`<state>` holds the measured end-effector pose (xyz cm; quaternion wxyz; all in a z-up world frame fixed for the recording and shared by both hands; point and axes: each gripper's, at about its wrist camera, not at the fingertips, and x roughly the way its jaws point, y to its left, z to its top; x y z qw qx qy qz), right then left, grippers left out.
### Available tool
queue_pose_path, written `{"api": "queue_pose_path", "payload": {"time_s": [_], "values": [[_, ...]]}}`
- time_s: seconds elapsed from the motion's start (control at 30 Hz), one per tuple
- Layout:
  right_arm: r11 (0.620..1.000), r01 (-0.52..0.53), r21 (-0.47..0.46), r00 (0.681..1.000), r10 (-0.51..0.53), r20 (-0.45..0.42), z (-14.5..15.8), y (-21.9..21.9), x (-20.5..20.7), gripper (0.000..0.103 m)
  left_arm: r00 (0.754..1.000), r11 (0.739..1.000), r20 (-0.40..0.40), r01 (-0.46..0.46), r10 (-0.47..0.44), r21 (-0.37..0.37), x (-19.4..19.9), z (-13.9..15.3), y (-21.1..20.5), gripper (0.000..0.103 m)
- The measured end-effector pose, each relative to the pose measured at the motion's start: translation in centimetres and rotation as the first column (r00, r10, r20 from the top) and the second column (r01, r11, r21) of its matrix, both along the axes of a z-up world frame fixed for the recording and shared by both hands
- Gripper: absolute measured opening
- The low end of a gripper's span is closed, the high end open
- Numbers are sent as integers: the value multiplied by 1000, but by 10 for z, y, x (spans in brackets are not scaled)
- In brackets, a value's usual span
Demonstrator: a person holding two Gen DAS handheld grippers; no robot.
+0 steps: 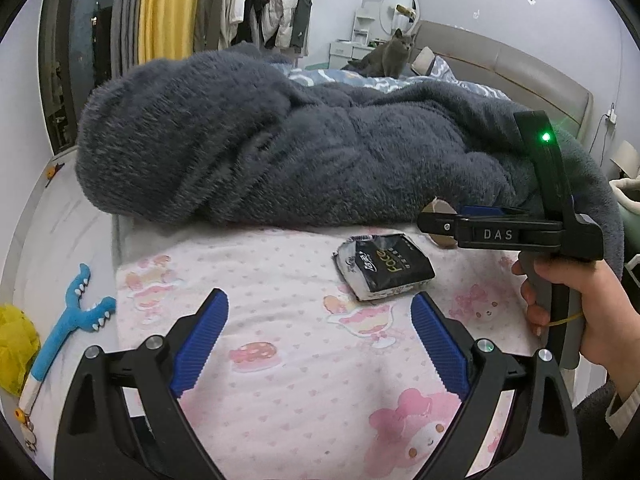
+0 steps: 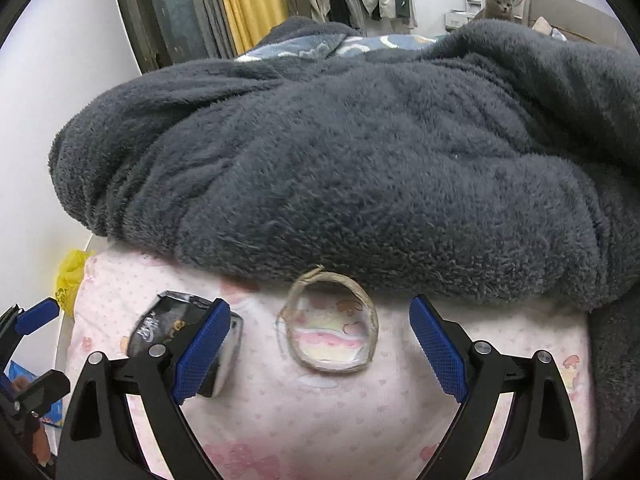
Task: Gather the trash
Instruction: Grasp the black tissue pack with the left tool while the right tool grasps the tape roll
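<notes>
Both tongs stand wide open with nothing between their ribbed blue pads. The left tongs (image 1: 320, 334) hover low over a bed sheet (image 1: 280, 280), soft white cotton dotted with pink hearts and cartoon figures. On it, just ahead of the left tongs and a little to the right, lies a tissue pack (image 1: 384, 266): a flat, glossy black plastic pillow with white crimped ends, its near end torn open. The right tongs (image 2: 320, 340) frame a tape ring (image 2: 329, 322), a thin, squashed brown cardboard hoop lying flat on the sheet between the two pads and touching neither; its far edge sits against a blanket (image 2: 360, 140). A clear film seems to line the hoop, though the blur makes that uncertain. The blanket is a thick heap of dark grey fleece, bunched across the bed behind both items. From the right wrist the pack is partly hidden behind the left-hand pad. A grey cat (image 1: 390, 56) sits on the bed far behind the blanket. A blue plush toy (image 1: 72, 320) with white teeth lies off the bed's left edge, beside a crumpled yellow bag (image 1: 14, 344).
</notes>
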<state>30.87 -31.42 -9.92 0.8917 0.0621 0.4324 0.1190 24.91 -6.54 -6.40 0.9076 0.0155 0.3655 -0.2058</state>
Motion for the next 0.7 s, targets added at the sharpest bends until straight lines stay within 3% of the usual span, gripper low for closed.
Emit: {"api": "queue_pose_path", "payload": {"time_s": [0.03, 0.1, 0.4, 0.7], "values": [[1000, -4, 1, 1000, 4, -4, -2, -1, 0, 91, 1000, 1000, -8, -1, 1, -6, 2, -2, -2, 95], [1000, -12, 4, 1000, 12, -14, -5, -1, 2, 78, 1000, 1000, -23, -1, 0, -14, 4, -6, -6, 95], [999, -37, -6, 999, 37, -36, -15, -2, 5, 53, 998, 1000, -55, -4, 3, -10, 12, -15, -26, 95], [999, -33, 5, 999, 33, -19, -10, -12, -2, 47, 996, 1000, -88, 10, -10, 0, 16, -21, -51, 96]]}}
